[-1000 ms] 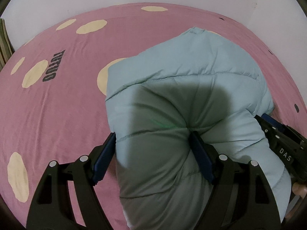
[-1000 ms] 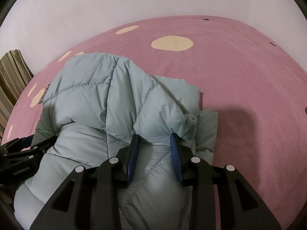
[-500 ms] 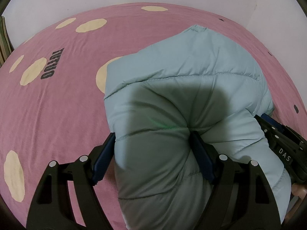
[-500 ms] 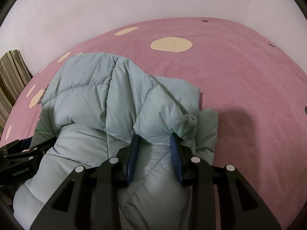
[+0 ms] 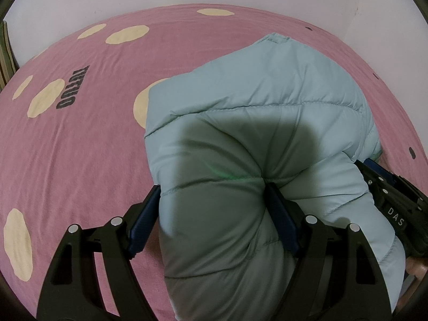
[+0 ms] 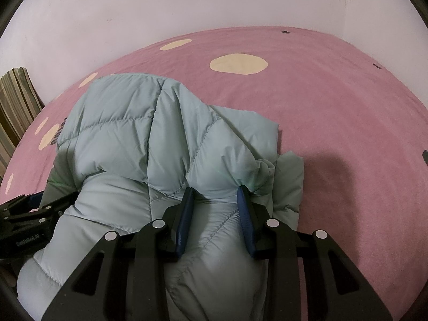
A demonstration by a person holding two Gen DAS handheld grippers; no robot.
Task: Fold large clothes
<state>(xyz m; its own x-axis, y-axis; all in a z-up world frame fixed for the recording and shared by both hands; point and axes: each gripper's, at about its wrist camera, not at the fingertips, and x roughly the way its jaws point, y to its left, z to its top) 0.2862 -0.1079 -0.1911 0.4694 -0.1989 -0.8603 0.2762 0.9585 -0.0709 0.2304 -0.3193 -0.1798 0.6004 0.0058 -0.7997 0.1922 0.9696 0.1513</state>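
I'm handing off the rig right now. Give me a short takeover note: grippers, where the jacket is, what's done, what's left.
Left gripper: closed on a thick bunch of the light blue puffer jacket.
Right gripper: closed on a narrower bunch of it.
Jacket: bunched in a mound on the pink spotted bedsheet, near edge gathered in both grippers.
Done: both grips set.
Left: carry the fold over, flatten, release.

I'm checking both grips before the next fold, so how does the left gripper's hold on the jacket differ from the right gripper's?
The left gripper has its jaws spread wide around a thick, puffy bundle of the jacket; the right gripper has its jaws much narrower, pinching a smaller fold. The left holds the jacket's left edge, the right holds near its bunched right edge. Both are clamped on the jacket above the pink sheet.
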